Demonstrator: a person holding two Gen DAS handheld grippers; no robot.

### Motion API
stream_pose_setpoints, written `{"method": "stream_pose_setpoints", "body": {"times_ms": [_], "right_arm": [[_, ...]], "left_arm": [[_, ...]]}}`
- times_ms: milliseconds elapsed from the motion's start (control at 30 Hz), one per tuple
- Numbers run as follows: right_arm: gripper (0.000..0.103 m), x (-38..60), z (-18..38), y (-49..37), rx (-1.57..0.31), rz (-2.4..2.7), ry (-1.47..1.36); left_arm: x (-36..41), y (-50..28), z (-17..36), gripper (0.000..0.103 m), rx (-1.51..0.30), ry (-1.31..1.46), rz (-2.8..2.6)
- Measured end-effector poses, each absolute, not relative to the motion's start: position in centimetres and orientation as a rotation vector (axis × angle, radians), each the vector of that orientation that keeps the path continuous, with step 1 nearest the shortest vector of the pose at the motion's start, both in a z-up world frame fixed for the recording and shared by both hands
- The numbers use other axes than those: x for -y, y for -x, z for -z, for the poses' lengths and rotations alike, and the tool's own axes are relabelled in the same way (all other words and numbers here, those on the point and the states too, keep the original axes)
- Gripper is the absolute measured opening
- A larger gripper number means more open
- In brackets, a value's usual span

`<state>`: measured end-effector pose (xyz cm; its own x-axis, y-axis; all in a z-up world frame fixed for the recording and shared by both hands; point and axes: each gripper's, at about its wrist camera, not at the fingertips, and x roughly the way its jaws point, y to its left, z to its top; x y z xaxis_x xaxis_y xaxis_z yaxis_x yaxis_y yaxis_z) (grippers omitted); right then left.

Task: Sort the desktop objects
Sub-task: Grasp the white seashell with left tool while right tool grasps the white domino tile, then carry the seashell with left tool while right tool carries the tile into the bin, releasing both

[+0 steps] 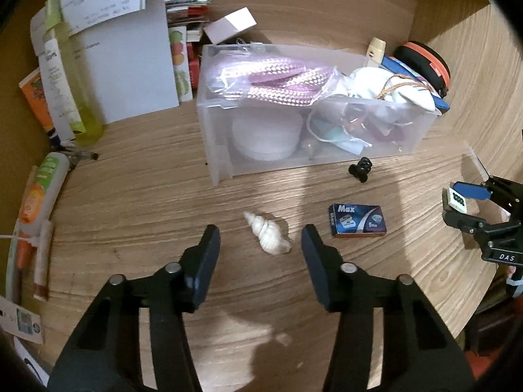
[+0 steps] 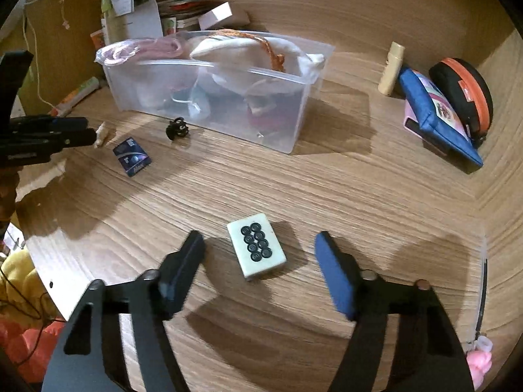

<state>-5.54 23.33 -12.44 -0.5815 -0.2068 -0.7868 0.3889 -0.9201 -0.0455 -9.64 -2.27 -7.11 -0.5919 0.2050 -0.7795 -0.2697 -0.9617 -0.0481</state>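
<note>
Table (image 2: 359, 196): wood grain, carries all items.
Clear plastic bin (image 1: 313, 150): 12 o'clock from left gripper, packed with pouches and bags.
Left gripper (image 1: 260, 248): jaws part-open either side of white seashell (image 1: 268, 234); pads not touching it.
Right gripper (image 2: 260, 263): jaws part-open around white domino tile (image 2: 256, 249); gaps both sides.
Blue box (image 1: 357, 220): 3 o'clock of seashell.
Black hair clip (image 1: 360, 168): just beside bin front wall.
</note>
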Motion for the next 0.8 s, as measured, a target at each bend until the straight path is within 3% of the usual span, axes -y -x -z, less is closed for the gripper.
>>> {"method": "stream_pose_setpoints", "body": {"times_ms": [67,267,400,467,533,800], "right_arm": [[0.04,-23.2,12.4,5.5,-0.309,2.494,-1.202],[0.024,-23.1,12.3,5.2,-0.312,2.466,-1.193],[0.022,-23.3,12.4,5.2,-0.309,2.464,-1.189],[0.022,-23.4,12.3,5.3,-0.3,2.464,-1.182],[0.022,-23.5,12.1,5.3,-0.287,2.473,-1.168],[0.022,-23.7,10.2,5.9,-0.275,2.524,-1.097]], "left_arm": [[2.1,10.0,7.3,0.037,-0.114,1.268,-2.575],[1.9,10.5,7.8,0.037,-0.122,1.294,-2.573],[1.5,10.8,7.9,0.035,-0.132,1.3,-2.57],[1.1,10.9,7.9,0.022,-0.164,1.293,-2.578],[0.9,11.1,7.9,0.017,-0.183,1.288,-2.586],[0.8,10.6,6.8,0.017,-0.095,1.253,-2.583]]}}
